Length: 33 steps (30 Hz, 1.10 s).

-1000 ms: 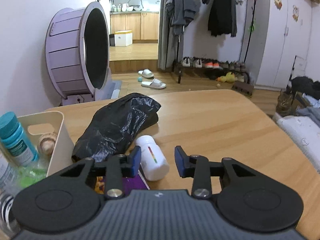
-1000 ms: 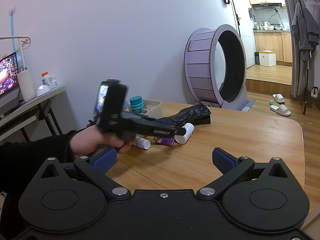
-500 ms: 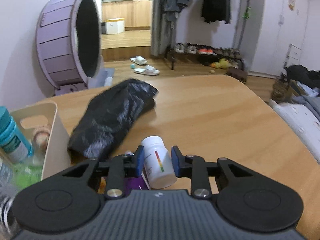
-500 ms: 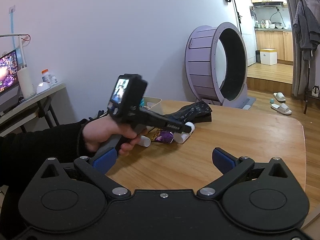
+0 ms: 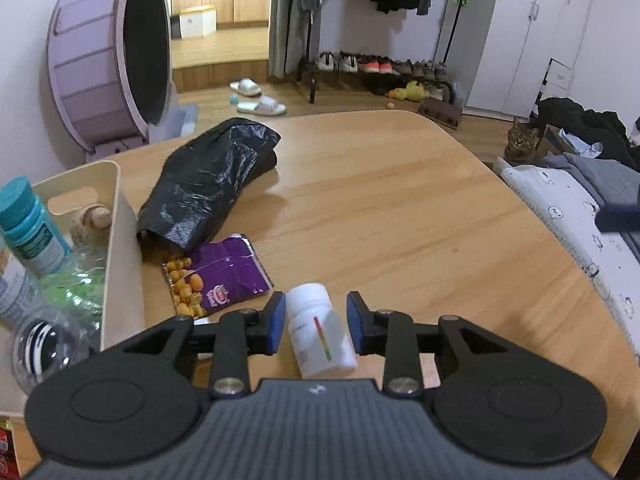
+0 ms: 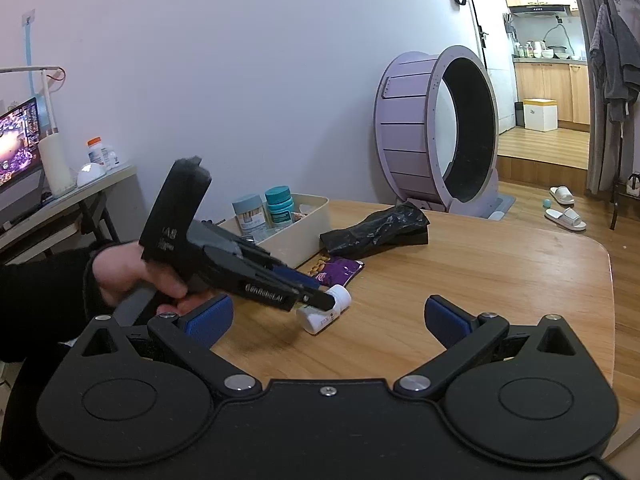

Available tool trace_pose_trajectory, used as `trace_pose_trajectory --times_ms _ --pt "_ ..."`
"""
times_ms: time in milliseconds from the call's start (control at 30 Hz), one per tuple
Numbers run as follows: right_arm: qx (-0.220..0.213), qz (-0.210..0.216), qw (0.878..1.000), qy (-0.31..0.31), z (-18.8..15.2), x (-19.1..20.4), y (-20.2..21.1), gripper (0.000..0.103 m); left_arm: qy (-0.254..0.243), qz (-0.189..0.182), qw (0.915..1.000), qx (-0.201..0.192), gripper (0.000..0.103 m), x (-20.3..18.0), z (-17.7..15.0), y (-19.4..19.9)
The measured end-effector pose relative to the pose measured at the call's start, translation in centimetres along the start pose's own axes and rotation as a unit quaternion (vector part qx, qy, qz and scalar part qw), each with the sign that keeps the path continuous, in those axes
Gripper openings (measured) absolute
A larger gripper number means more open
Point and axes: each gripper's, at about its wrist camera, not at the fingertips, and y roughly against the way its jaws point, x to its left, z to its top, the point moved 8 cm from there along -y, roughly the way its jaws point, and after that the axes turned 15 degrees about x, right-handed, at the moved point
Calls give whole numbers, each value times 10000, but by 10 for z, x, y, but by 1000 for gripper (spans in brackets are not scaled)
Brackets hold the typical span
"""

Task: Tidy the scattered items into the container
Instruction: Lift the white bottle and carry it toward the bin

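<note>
Left wrist view: 1 white pill bottle (image 5: 320,330) lies on its side on the wooden table (image 5: 400,208), cap toward the far end, thin colour stripe down its label; it sits between the blue pads (image 5: 276,322) of the left gripper (image 5: 316,322). Jaws are narrow & opening; small gaps show on both sides, so pads don't press the bottle. 1 purple snack packet (image 5: 224,276) w/ orange pieces printed on it lies flat just beyond, near the bin wall. 1 crumpled black plastic bag (image 5: 208,188) further back, its near end touching the packet. 1 cream container (image 5: 120,240) at left edge, holding 1 teal-capped bottle (image 5: 28,228), some clear plastic wrap & a few other bits too cramped to count. 1 cat (image 5: 520,146) sits on the floor at right. Right wrist view: right gripper (image 6: 326,316) hovers over the table's near side, jaws wide, nothing between them. A hand (image 6: 132,276) in a dark sleeve holds the left gripper, tips angled down around the white bottle. Behind it: same packet, same bag, same container, here showing 2 capped bottles standing in it, 1 teal & 1 pale grey-blue (image 6: 249,216). 1 purple wheel (image 6: 436,128) stands on the floor past the table.
</note>
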Motion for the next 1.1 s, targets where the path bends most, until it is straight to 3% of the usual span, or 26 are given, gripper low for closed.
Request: trace_pose_trajectory --times_ms 167,333,467,667,1100 --pt "34 21 10000 22 -1 2 -2 103 -11 28 9993 377 32 2 8 -24" --pt "96 89 9999 65 -3 6 -1 103 -97 -69 9990 442 31 2 5 -33" --pt "164 79 9998 92 -4 8 -4 103 -253 -119 9996 84 31 -3 4 -21" --pt "153 75 9998 82 -3 9 -1 103 -362 -18 9958 -838 31 -9 4 15" --pt "184 51 9998 92 -4 9 -3 103 -417 172 9844 -1702 31 -4 -6 37"
